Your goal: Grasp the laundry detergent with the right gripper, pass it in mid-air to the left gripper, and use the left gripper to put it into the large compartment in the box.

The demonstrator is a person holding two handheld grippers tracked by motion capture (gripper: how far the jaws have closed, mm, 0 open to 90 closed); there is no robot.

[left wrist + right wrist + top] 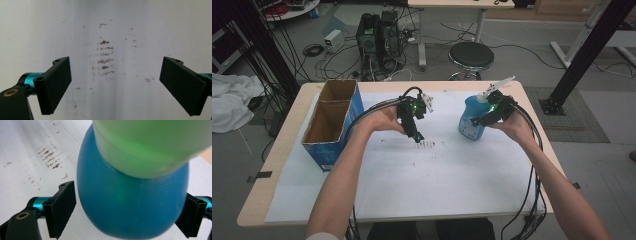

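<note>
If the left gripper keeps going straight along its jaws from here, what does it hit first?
Most likely the white sheet, right at the patch of brown smudges. The left gripper points down at it with jaws wide apart and nothing between them. How much gap remains is hard to judge.

We see smooth glossy blue plastic on the spray bottle [130,205], matt white paper sheet [412,185], raw cardboard box [332,122].
</note>
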